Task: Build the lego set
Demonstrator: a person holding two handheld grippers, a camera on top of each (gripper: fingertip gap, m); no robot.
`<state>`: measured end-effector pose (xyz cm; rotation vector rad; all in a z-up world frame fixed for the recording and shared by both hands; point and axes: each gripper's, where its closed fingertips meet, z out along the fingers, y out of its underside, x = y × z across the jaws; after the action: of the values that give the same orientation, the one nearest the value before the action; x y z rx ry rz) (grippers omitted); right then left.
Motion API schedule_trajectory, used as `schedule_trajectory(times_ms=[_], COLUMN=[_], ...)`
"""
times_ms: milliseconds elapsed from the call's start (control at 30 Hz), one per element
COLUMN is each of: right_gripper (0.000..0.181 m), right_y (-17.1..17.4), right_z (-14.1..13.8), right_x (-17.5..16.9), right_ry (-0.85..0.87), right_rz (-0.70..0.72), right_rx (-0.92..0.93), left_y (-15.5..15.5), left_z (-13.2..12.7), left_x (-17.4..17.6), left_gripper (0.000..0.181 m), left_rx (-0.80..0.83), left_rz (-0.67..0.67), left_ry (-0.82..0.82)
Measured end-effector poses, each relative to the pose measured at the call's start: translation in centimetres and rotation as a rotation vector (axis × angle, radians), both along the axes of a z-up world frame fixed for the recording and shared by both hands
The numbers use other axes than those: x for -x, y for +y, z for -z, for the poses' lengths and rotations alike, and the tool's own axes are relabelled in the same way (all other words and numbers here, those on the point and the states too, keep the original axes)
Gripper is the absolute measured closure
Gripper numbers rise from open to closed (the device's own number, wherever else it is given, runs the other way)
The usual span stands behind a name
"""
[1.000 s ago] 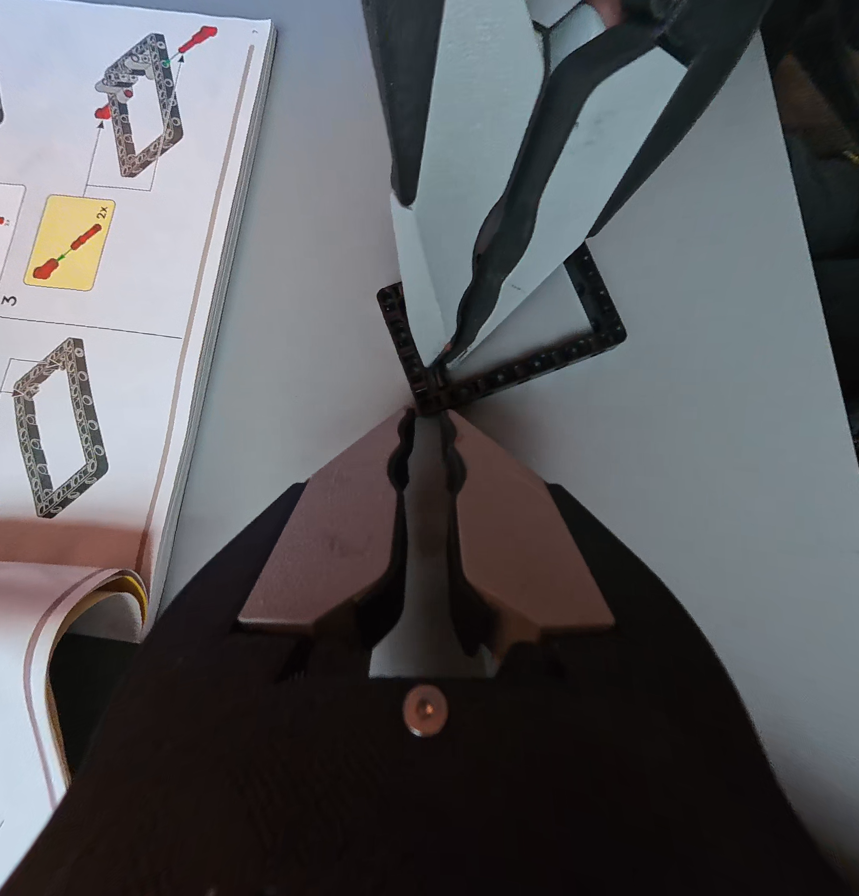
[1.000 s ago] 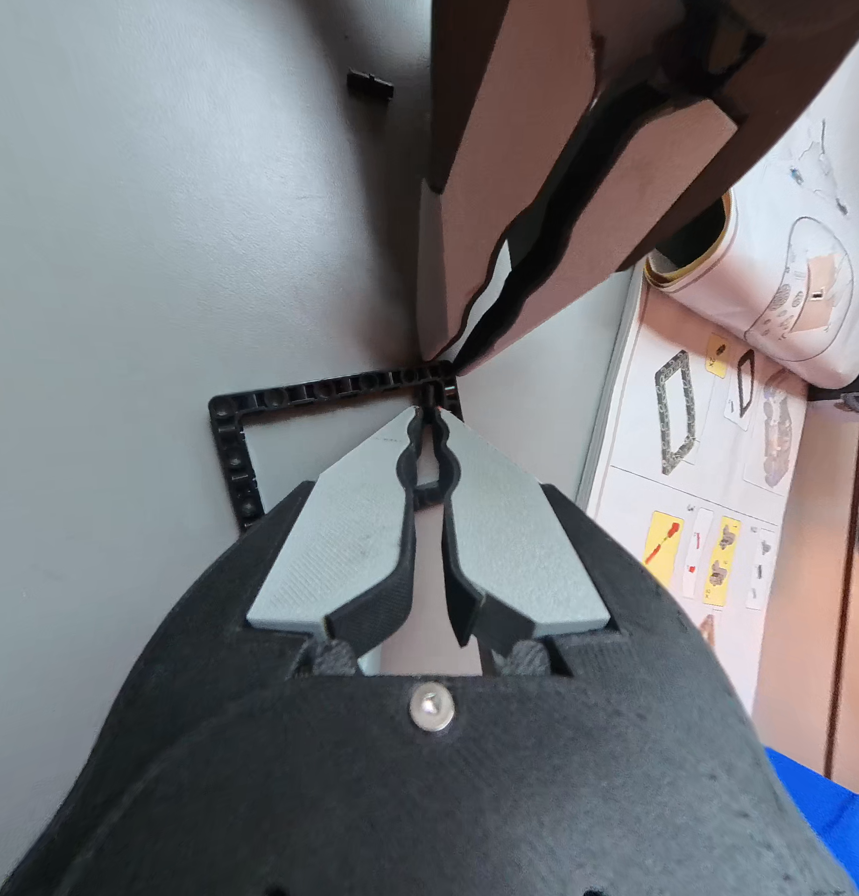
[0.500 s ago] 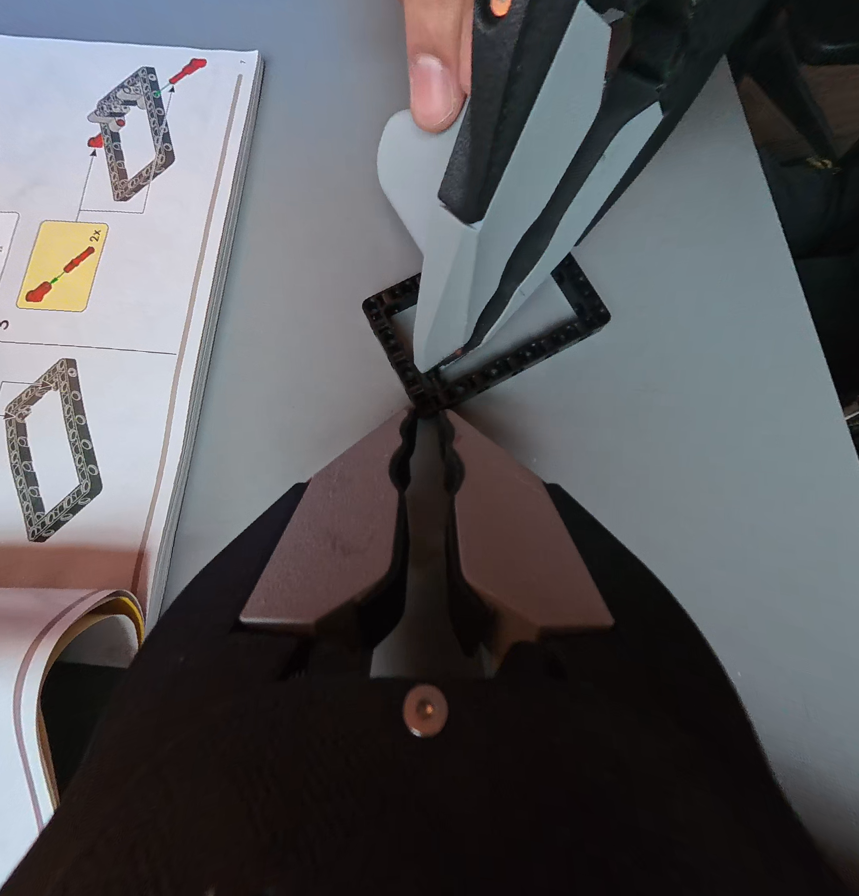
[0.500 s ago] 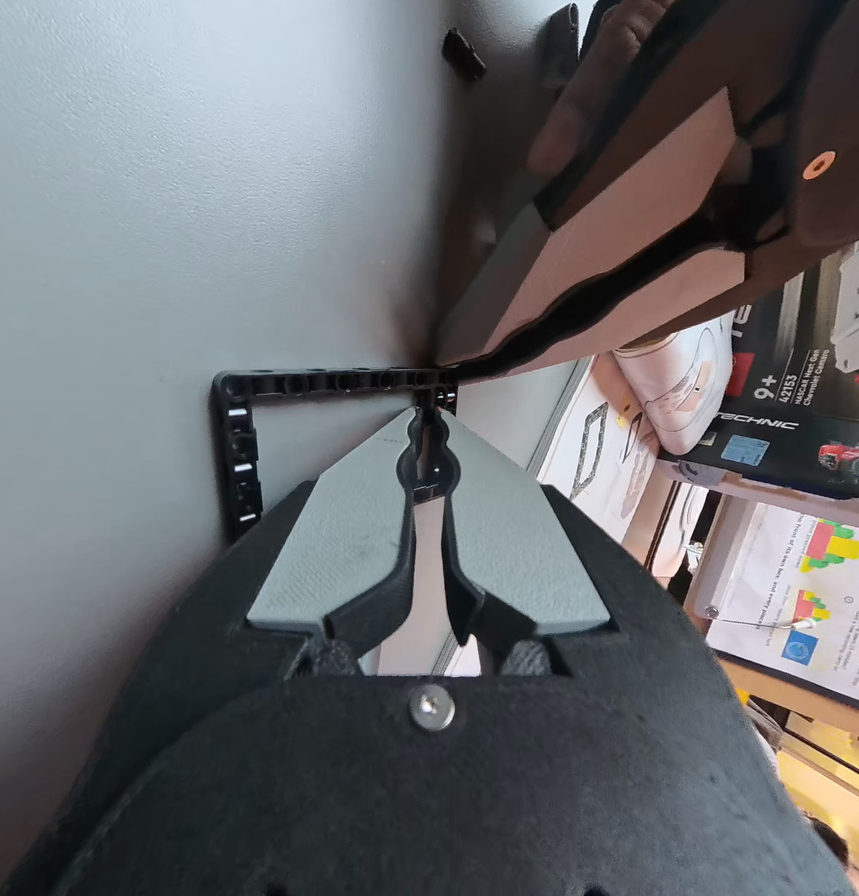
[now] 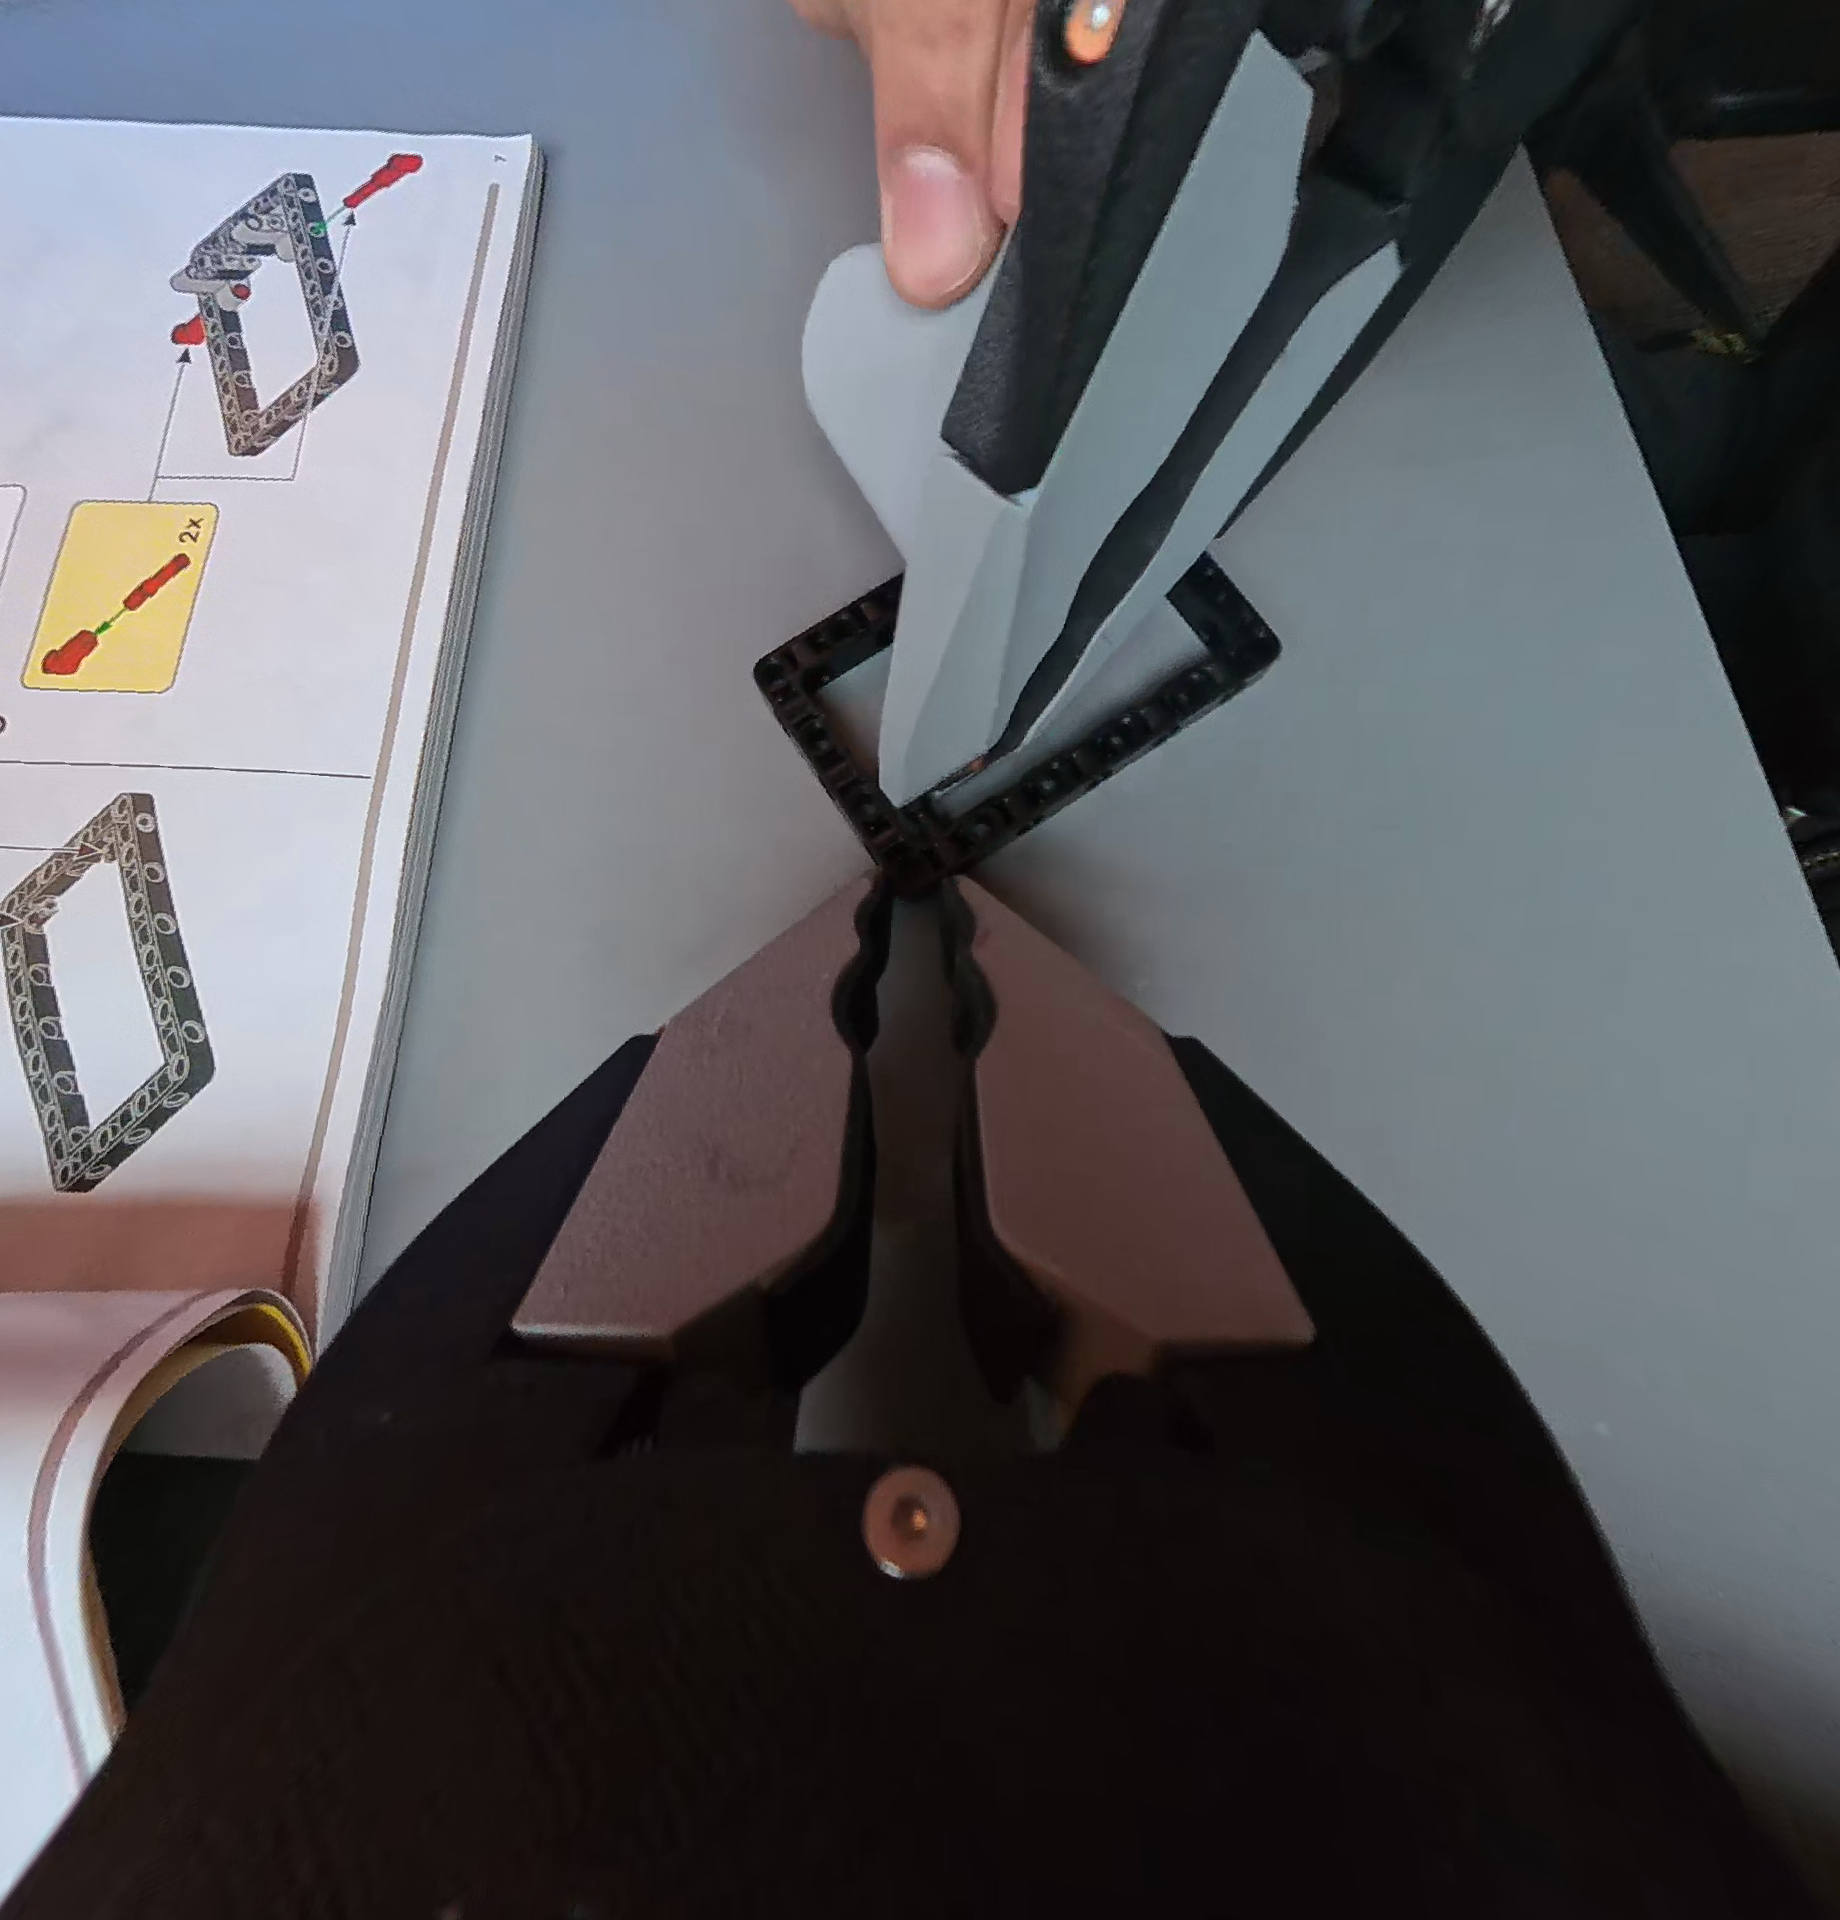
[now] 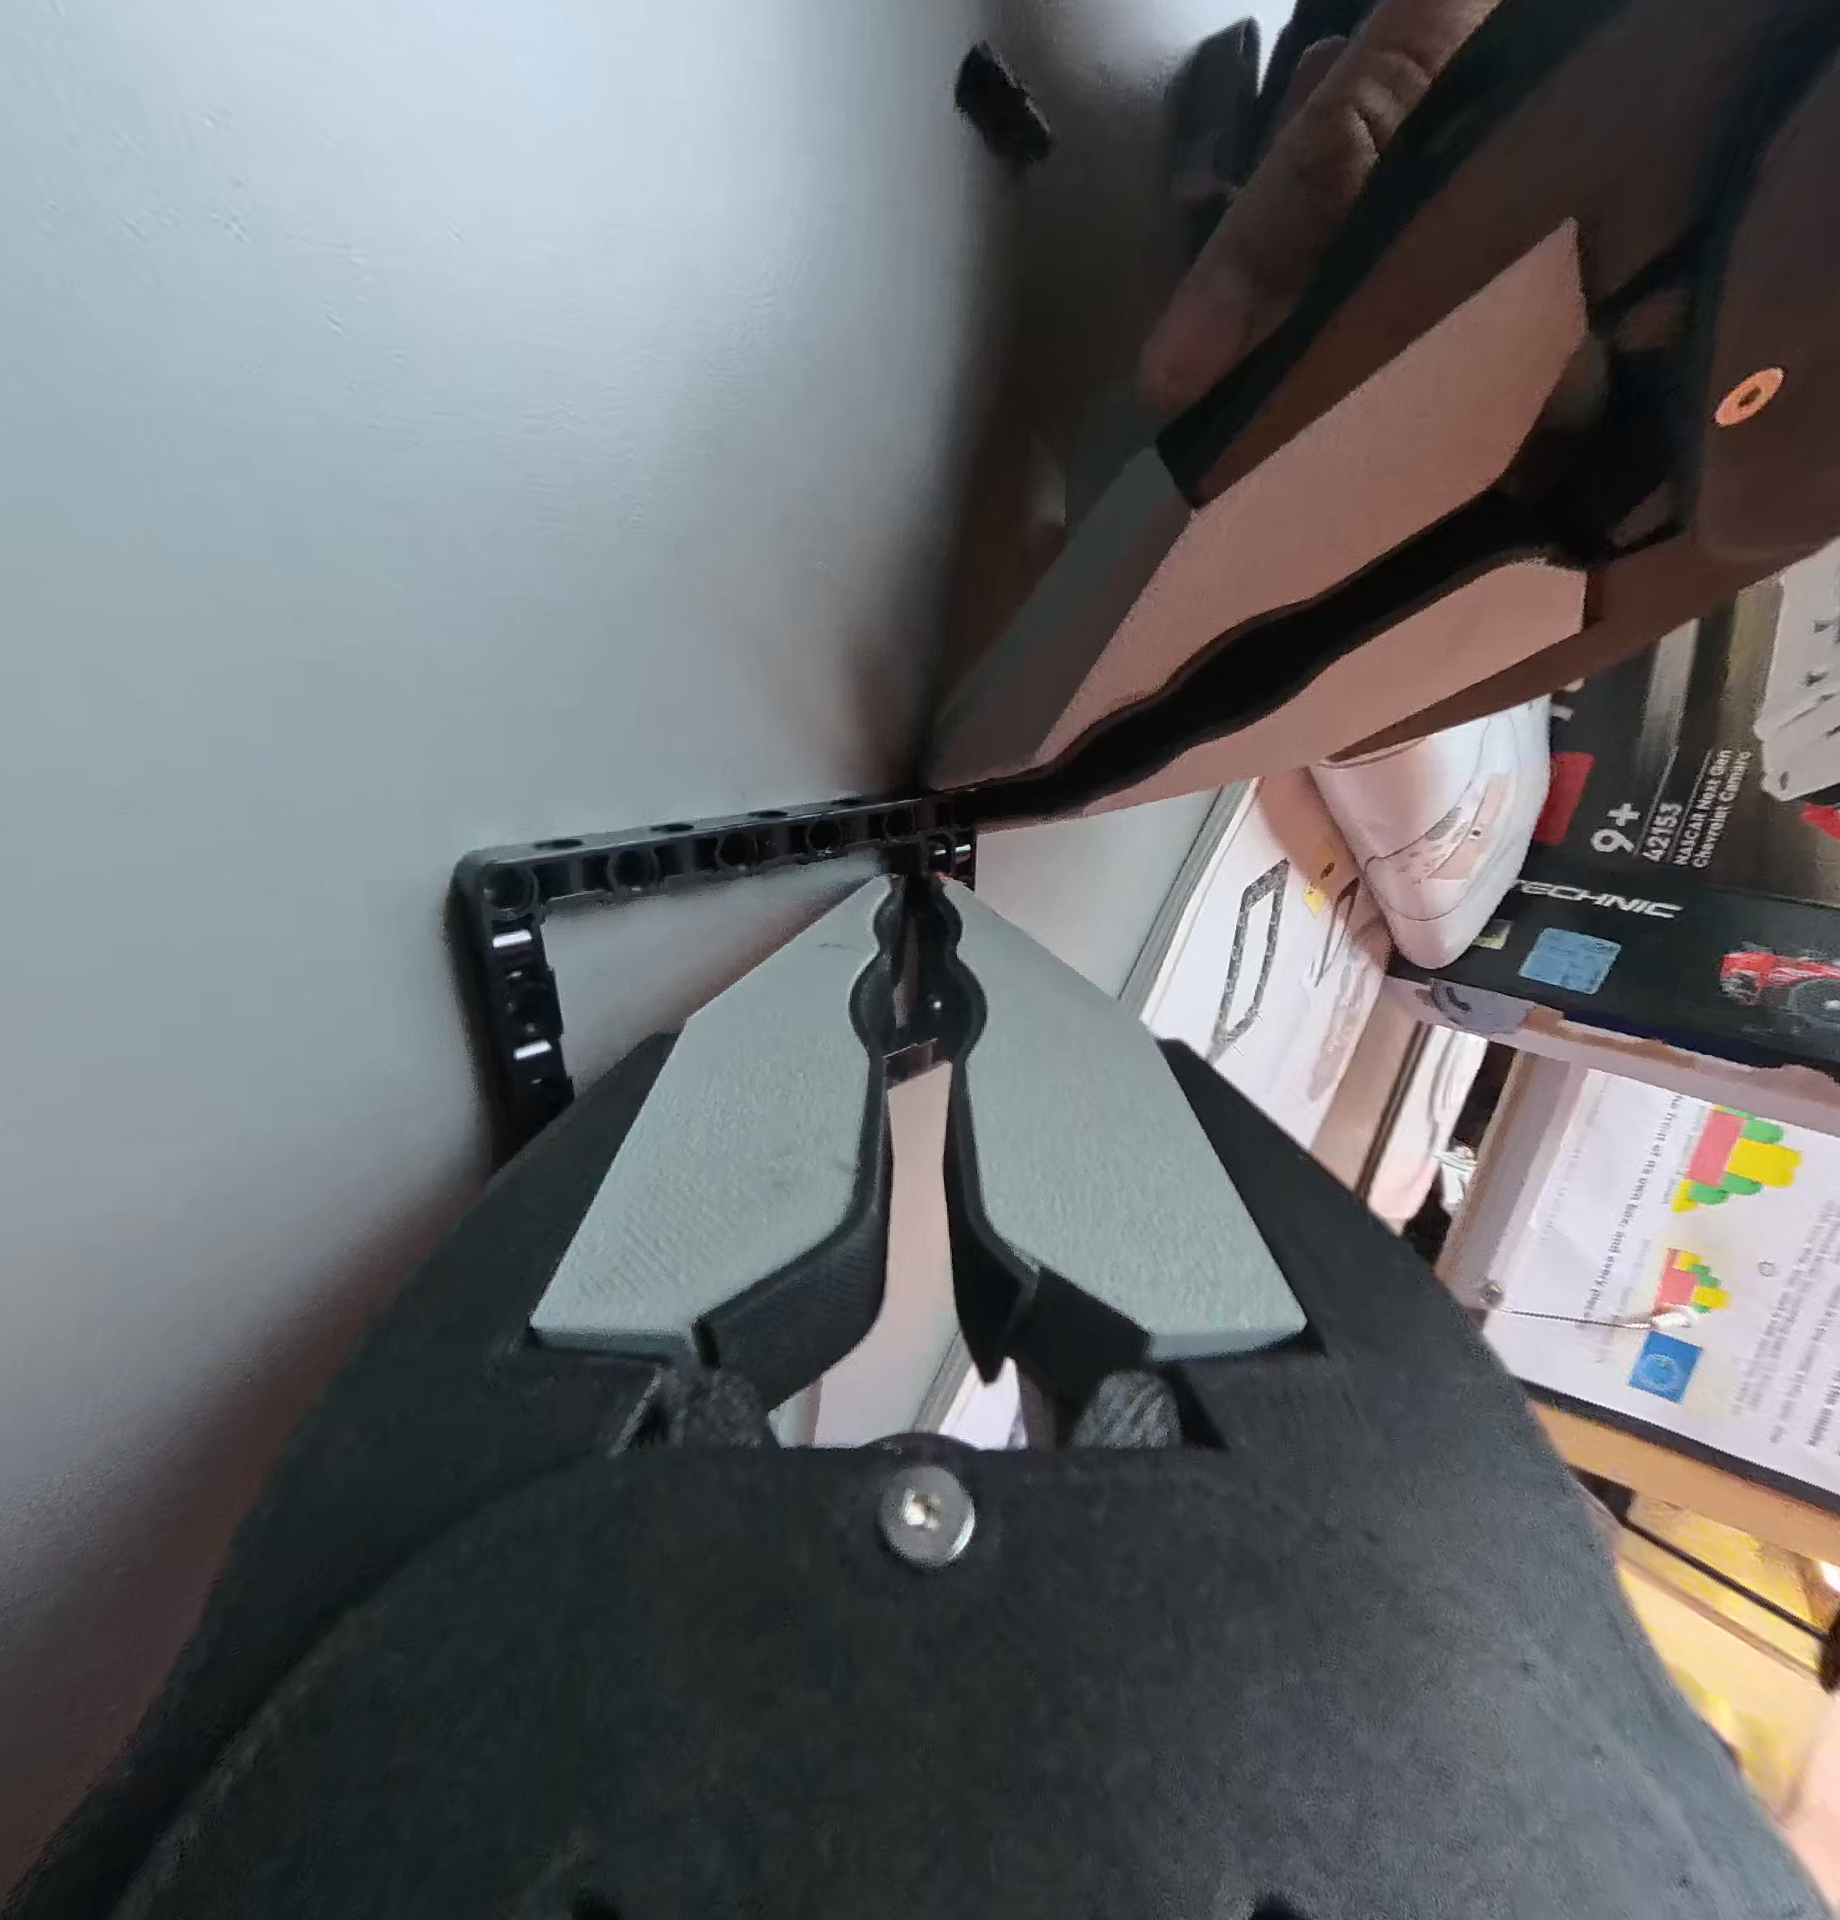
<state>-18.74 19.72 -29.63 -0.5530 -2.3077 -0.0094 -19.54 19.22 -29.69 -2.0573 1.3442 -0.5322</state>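
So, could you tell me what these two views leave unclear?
- Left wrist view: the right gripper hides part of the black frame.
- Right wrist view: its own body hides the frame's near side; the small black piece is too small to identify.

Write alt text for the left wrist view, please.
The left gripper, brown fingers closed, pinches a corner of the black rectangular frame on the grey table, where the grey right gripper meets it from above. An open instruction booklet lies left.
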Motion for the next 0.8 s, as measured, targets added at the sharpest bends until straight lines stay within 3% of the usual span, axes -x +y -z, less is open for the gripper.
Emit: schedule_trajectory(times_ms=[133,233,400,567,700,800], right_gripper=[0.181,0.181,0.181,0.181,0.181,0.181], right_y=[-0.04,0.0,-0.13,-0.21,-0.04,-0.06], right_z=[-0.04,-0.01,-0.07,-0.1,-0.13,-0.17], right_x=[0.02,0.15,0.35,0.39,0.53,0.52], right_ry=[0.05,0.051,0.112,0.14,0.13,0.12], right_rz=[-0.021,0.059,-0.056,-0.131,-0.202,-0.222], right_rx=[0.024,0.123,-0.031,0.011,-0.292,-0.356], left_y=[0.02,0.05,-0.07,-0.07,-0.02,-0.04], left_z=[0.01,0.0,-0.01,-0.01,-0.02,-0.03], left_x=[0.01,0.01,0.1,0.07,0.12,0.17], left_gripper=[0.174,0.174,0.173,0.173,0.172,0.172], left_rx=[0.011,0.008,0.009,0.006,0.031,0.05], left_rz=[0.007,0.007,0.005,0.016,0.007,0.004], left_ry=[-0.005,-0.003,-0.005,-0.003,-0.017,-0.025])
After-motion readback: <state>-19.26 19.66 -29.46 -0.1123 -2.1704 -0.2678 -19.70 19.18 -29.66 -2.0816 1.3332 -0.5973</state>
